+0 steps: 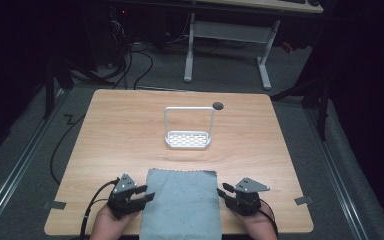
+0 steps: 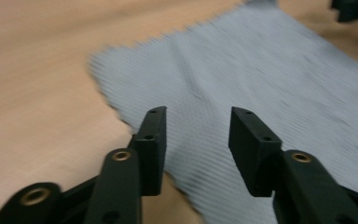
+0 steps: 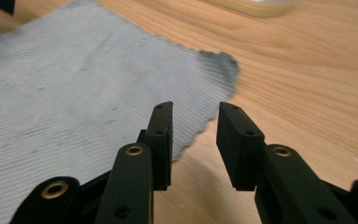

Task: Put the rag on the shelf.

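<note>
Now grey cloth lies bottom centre, long axis running up frame, between your grippers: left gripper and right gripper flank its side edges, equally near; both jaws apart, empty.

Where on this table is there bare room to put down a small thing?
The widest bare wood lies left of the white rack and right of it, out to the table edges. A strip between rack and grey cloth is free too. The near edge is crowded: cloth, left gripper, right gripper.
</note>
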A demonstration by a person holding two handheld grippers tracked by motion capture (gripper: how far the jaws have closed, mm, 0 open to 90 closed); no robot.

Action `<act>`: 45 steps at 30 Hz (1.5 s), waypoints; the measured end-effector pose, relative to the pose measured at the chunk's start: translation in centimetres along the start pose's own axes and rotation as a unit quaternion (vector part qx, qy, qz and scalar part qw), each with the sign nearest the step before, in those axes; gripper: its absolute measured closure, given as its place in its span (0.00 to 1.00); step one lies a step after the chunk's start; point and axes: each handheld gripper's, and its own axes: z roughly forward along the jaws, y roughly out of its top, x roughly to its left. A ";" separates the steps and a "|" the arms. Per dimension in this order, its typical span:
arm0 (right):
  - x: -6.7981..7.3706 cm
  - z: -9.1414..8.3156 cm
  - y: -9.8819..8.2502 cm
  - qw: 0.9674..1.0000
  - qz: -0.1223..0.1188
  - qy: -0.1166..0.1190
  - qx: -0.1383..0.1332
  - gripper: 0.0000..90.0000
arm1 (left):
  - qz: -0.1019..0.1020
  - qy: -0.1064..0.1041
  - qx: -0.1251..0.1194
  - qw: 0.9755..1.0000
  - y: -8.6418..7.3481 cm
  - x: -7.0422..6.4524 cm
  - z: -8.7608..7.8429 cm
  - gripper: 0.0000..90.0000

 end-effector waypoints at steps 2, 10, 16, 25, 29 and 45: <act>-0.4 0.1 -0.3 1.000 0.006 -0.006 0.003 0.74 | -0.007 0.021 -0.004 1.000 0.7 1.0 0.6 0.54; -0.6 -0.1 -0.4 1.000 -0.001 -0.015 -0.003 0.73 | -0.012 0.066 0.031 0.997 2.8 2.4 4.1 0.59; -0.8 -0.2 -0.5 1.000 0.001 -0.012 -0.004 0.72 | 0.009 0.095 0.028 0.995 2.7 1.7 4.7 0.73; -0.5 1.4 0.6 1.000 0.017 -0.009 -0.004 0.67 | -0.015 0.056 0.006 0.998 2.0 2.3 4.5 0.98; -1.1 3.5 2.3 0.999 0.030 -0.033 0.013 0.65 | -0.020 0.050 0.006 0.999 2.0 2.5 4.5 0.99; -0.4 6.8 3.7 0.998 0.018 -0.047 0.039 0.94 | -0.027 0.041 0.006 0.999 2.0 2.7 4.4 0.99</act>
